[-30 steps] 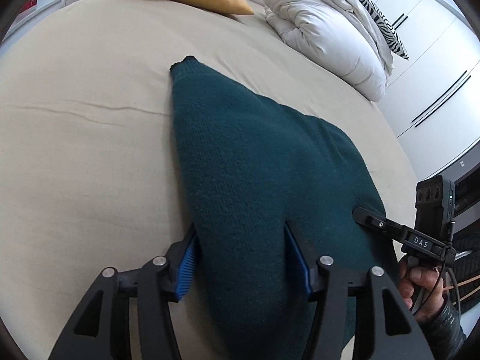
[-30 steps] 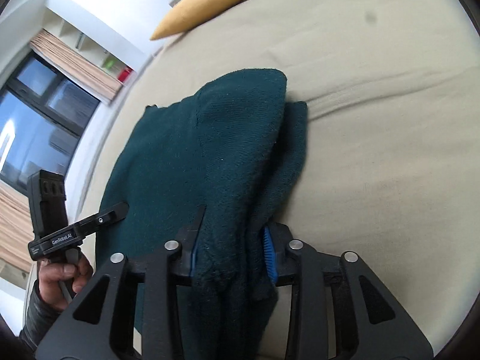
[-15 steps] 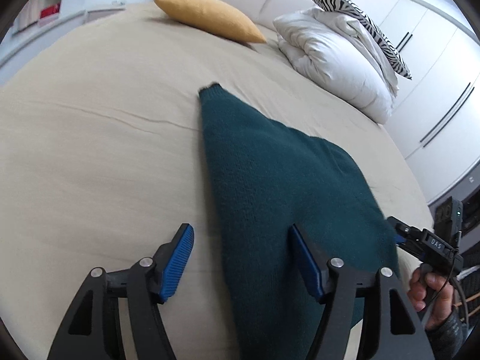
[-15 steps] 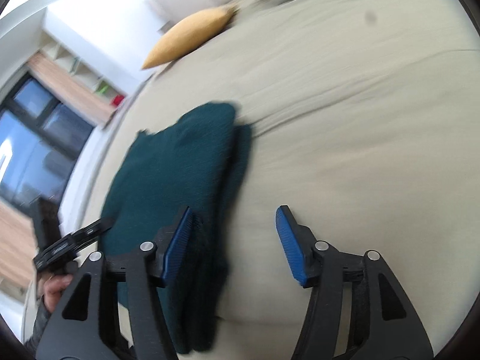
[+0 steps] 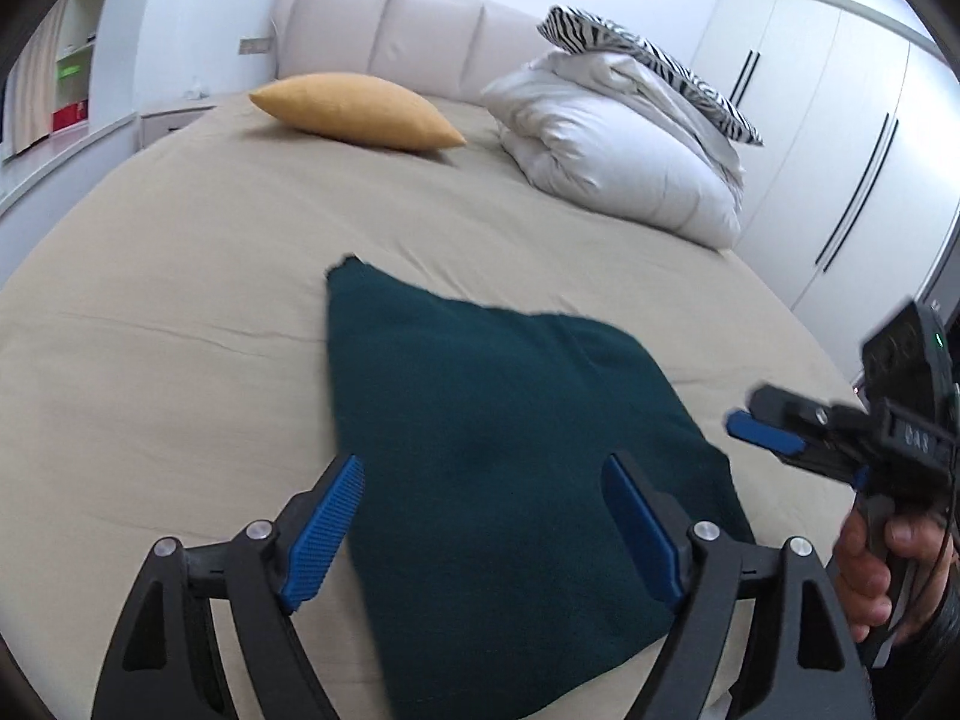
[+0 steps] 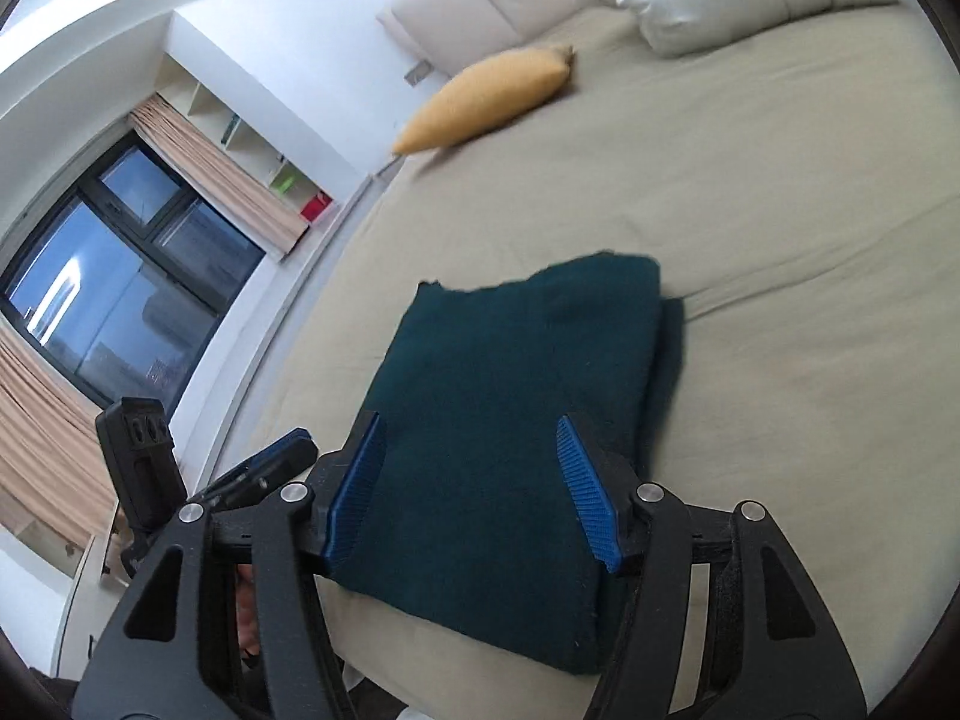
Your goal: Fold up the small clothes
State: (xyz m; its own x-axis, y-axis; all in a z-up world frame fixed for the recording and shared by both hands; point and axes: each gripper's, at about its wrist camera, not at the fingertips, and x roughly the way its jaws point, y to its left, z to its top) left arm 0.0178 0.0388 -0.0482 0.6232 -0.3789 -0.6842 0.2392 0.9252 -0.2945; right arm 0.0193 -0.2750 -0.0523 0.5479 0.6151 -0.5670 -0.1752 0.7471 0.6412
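A dark teal knit garment (image 5: 498, 438) lies folded flat on the beige bed (image 5: 180, 312); it also shows in the right wrist view (image 6: 510, 396). My left gripper (image 5: 483, 531) is open and empty, raised above the garment's near edge. My right gripper (image 6: 471, 486) is open and empty, also raised above the garment's near end. The right gripper shows at the right edge of the left wrist view (image 5: 798, 444), beside the garment. The left gripper shows at the lower left of the right wrist view (image 6: 258, 468).
A yellow pillow (image 5: 354, 111) lies near the padded headboard (image 5: 390, 30). A white duvet bundle (image 5: 618, 150) with a zebra-print pillow (image 5: 648, 60) on top sits at the bed's far right. White wardrobes (image 5: 840, 150) stand to the right. A window (image 6: 102, 282) is on the left.
Both grippers let go of the garment, opened and lifted back from it. The garment now lies flat on the bed.
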